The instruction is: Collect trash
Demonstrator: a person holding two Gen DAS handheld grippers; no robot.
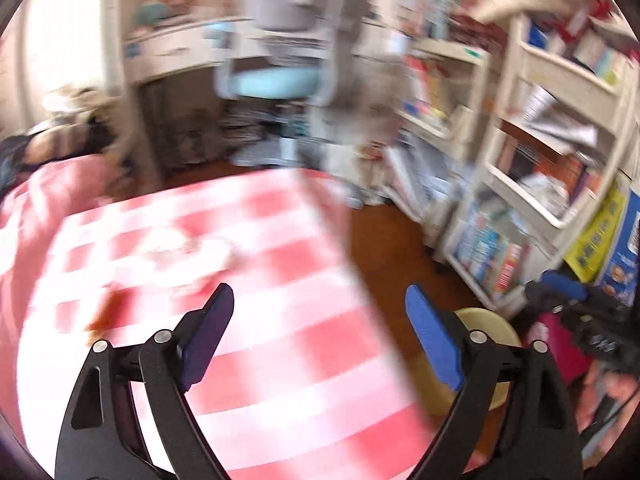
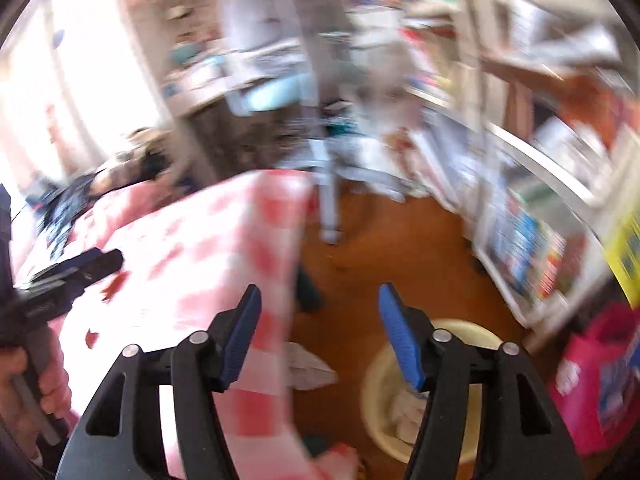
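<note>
Tongs, left [image 1: 319, 300] and right [image 2: 320, 300], hang spread and empty as we eye 2 scraps: tissue [image 1: 188, 248] on the tablecloth [image 1: 280, 360], paper [image 2: 308, 368] beside the bin [image 2: 376, 392]; steady first, then pinch squarely.

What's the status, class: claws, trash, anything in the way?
Left claw open, empty. Right claw open, empty. Yellow bin on floor holds white paper; more paper beside the checked cloth. Nothing blocking.
</note>
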